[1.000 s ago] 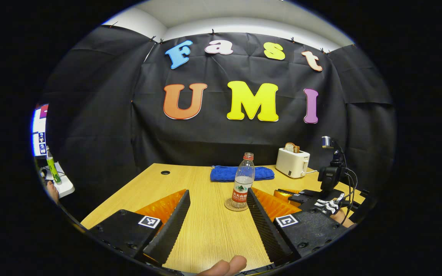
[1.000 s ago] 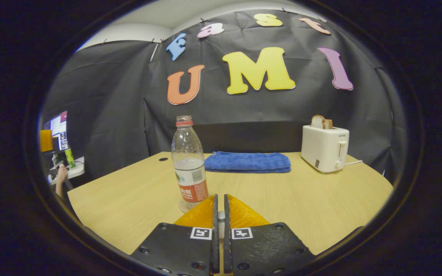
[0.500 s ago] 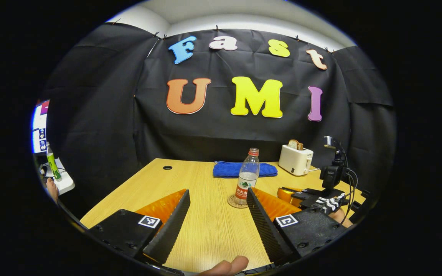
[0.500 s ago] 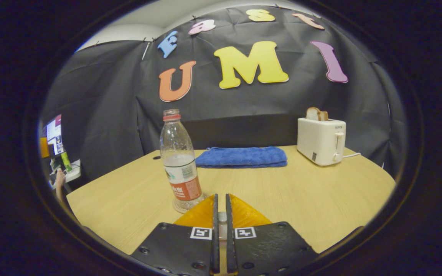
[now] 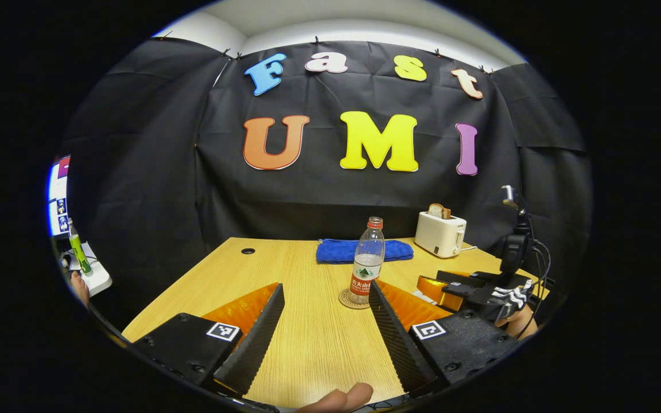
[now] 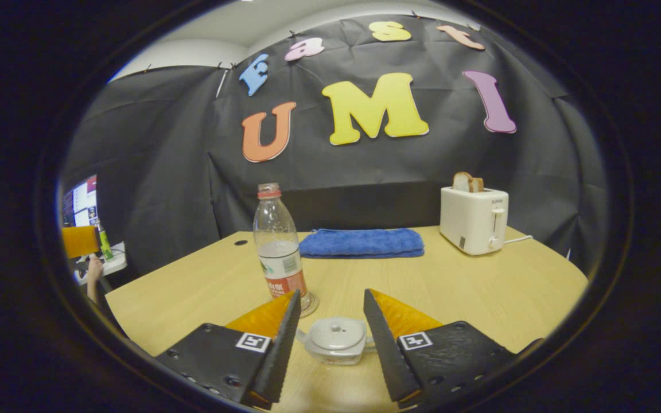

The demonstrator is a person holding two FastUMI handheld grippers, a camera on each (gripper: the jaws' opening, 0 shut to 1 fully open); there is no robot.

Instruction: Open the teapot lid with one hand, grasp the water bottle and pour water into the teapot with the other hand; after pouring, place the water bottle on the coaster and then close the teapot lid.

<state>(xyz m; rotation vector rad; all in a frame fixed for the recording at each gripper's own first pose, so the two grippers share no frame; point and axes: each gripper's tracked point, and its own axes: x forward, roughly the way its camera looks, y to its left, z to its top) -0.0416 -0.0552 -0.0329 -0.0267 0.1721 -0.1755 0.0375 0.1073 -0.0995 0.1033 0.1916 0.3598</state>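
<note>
Now | R gripper (image 6: 326, 301) wide, teapot (image 6: 335, 341) w/ lid between fingers | L gripper (image 5: 326, 295) wide, bottle (image 5: 368, 259) on coaster (image 5: 352, 300)

Matt wood-grain bench (image 6: 468, 292); clear glossy plastic bottle (image 6: 277, 246); glossy pale teapot (image 6: 336, 341) with smooth lid; fluffy blue cloth towel (image 6: 362, 242); smooth white plastic toaster (image 6: 473, 221).

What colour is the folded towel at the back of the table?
Blue. The towel shows best in the right gripper view, lying behind the water bottle.
</note>
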